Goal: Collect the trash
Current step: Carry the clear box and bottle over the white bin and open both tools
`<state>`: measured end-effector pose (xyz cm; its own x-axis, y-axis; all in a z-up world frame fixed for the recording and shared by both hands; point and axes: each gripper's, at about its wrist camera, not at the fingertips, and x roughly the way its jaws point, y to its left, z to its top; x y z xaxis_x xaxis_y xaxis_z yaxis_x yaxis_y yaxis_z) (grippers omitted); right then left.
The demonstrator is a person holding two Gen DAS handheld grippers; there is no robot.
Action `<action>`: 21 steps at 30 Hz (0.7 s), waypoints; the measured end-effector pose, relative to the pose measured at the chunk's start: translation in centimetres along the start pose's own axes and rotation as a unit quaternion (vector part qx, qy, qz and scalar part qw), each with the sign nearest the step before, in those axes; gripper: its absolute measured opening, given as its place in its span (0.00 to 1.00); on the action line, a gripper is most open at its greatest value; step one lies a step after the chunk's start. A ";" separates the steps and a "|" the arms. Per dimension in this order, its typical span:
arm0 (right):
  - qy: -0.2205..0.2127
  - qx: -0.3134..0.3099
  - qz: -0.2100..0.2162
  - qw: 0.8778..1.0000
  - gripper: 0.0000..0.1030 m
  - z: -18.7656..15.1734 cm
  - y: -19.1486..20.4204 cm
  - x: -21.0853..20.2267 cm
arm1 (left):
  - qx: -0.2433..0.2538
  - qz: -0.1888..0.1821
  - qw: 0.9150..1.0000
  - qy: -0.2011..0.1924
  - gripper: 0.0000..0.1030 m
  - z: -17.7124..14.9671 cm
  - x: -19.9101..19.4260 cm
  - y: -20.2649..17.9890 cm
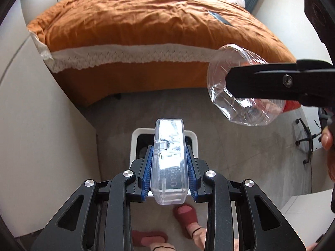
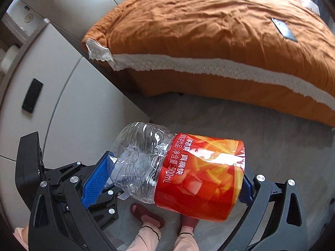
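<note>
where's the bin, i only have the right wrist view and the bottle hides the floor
observer: the white bin stands on the floor directly below the left tool.
operator: is that tool carrying anything
observer: yes, it is shut on a clear plastic case, held above the bin's opening.
operator: is my bottle over the bin too
observer: it doesn't look so; from the left wrist the bottle in the right tool sits off to the bin's right.

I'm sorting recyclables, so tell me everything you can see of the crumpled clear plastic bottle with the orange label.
The crumpled clear plastic bottle with the orange-red label looks empty and dented. Its printed label reads 500mL. It lies roughly sideways in the air, pinched between the blue pads of the right gripper, above the grey floor near the bed. No cap is visible.
</note>
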<state>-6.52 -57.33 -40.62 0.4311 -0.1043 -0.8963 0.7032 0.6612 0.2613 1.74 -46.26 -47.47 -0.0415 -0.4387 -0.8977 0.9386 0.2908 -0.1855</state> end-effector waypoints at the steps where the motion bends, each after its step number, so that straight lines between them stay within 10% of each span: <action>1: 0.009 0.009 -0.001 1.000 0.96 -0.3 -0.5 1.5 | -0.007 -0.002 1.000 0.006 0.28 -0.3 1.9 0.5; 9: 0.066 0.067 0.018 0.995 0.96 -2.3 -4.3 12.5 | -0.063 -0.023 0.997 0.041 0.31 -3.4 11.6 3.2; 12: 0.094 0.089 0.040 0.991 0.97 -3.0 -5.7 16.0 | -0.087 -0.042 0.994 0.054 0.95 -4.6 14.0 4.0; 21: 0.115 0.079 0.033 0.990 0.97 -3.7 -5.9 18.0 | -0.106 -0.038 0.991 0.072 0.95 -5.7 15.4 5.2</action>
<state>-4.98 -60.30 -59.64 0.3511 0.1189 -0.9288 0.7651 0.5354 0.3578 4.01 -46.67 -64.57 -0.1711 -0.3447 -0.9230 0.8389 0.4403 -0.3200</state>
